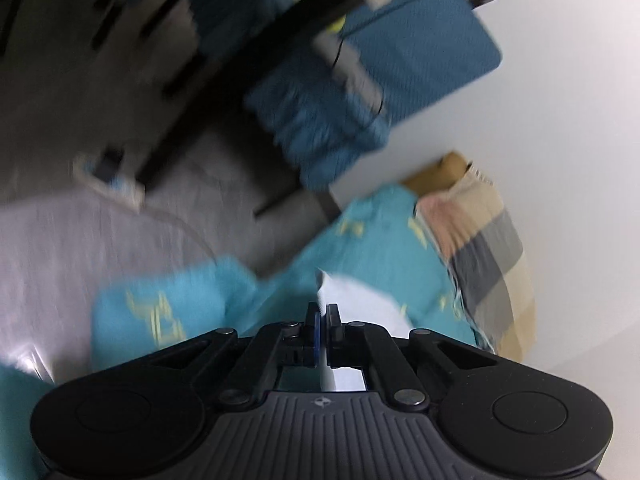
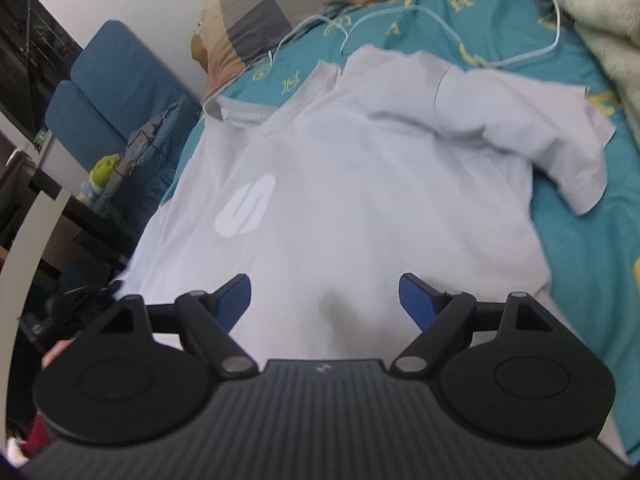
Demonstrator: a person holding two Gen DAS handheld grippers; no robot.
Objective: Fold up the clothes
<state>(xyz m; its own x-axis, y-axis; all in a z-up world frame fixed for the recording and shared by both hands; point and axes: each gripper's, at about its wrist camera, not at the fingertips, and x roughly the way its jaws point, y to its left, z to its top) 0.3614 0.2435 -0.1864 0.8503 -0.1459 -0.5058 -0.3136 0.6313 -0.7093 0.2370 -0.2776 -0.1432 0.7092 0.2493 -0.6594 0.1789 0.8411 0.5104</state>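
Note:
A white T-shirt with a pale logo on its chest lies spread face up on a teal bedsheet, collar toward the pillow. Its right sleeve is rumpled. My right gripper hovers open over the shirt's lower middle, with nothing between its blue pads. In the blurred left wrist view, my left gripper is shut at the bed's edge, with a fold of the white T-shirt pinched between its jaws. In the right wrist view it shows as a dark shape at the shirt's left edge.
A plaid pillow lies at the bed's head, with a thin pale-blue hanger beside it. A beige blanket is bunched at the far right. A blue chair and a dark desk stand left of the bed.

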